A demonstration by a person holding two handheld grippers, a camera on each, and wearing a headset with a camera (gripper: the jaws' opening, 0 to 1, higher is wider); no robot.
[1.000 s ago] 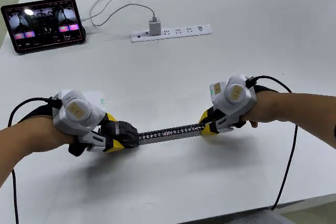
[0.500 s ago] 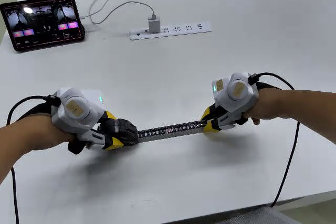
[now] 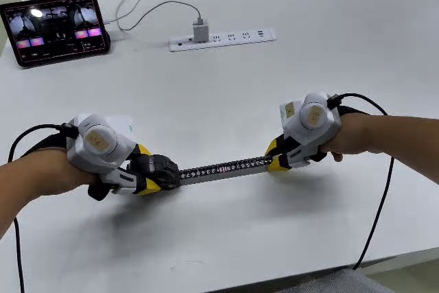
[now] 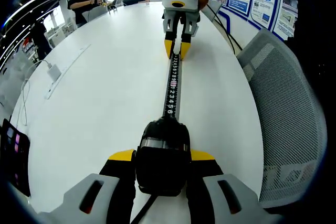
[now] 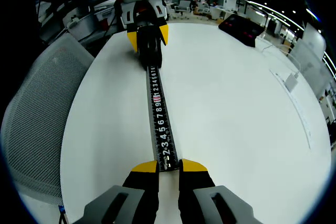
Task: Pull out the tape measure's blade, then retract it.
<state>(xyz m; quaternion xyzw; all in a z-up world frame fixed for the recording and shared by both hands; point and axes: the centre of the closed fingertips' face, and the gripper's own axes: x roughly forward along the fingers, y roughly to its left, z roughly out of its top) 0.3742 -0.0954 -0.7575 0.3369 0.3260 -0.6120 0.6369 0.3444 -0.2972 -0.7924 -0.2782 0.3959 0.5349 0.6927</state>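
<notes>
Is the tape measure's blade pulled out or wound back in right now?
Pulled out. The numbered blade stretches from the black case in the left gripper to the right gripper, whose fingers pinch its tip.

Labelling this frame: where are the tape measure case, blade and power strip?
tape measure case (image 3: 161, 169): head view, top of black housing.
blade (image 3: 223, 168): head view, middle of its span.
power strip (image 3: 240, 36): head view, socket face.

Rounded pale-grey shells on left gripper (image 3: 156, 171) and right gripper (image 3: 274, 156), each topped with a round tan disc; small tan square sticker beside the right one's disc; black fingers (image 4: 118, 172) tipped in yellow; grey jaw arms with oblong reddish slots, seen in the left gripper view; thin black cable (image 3: 384, 197) off each shell, trailing along the forearm.
</notes>
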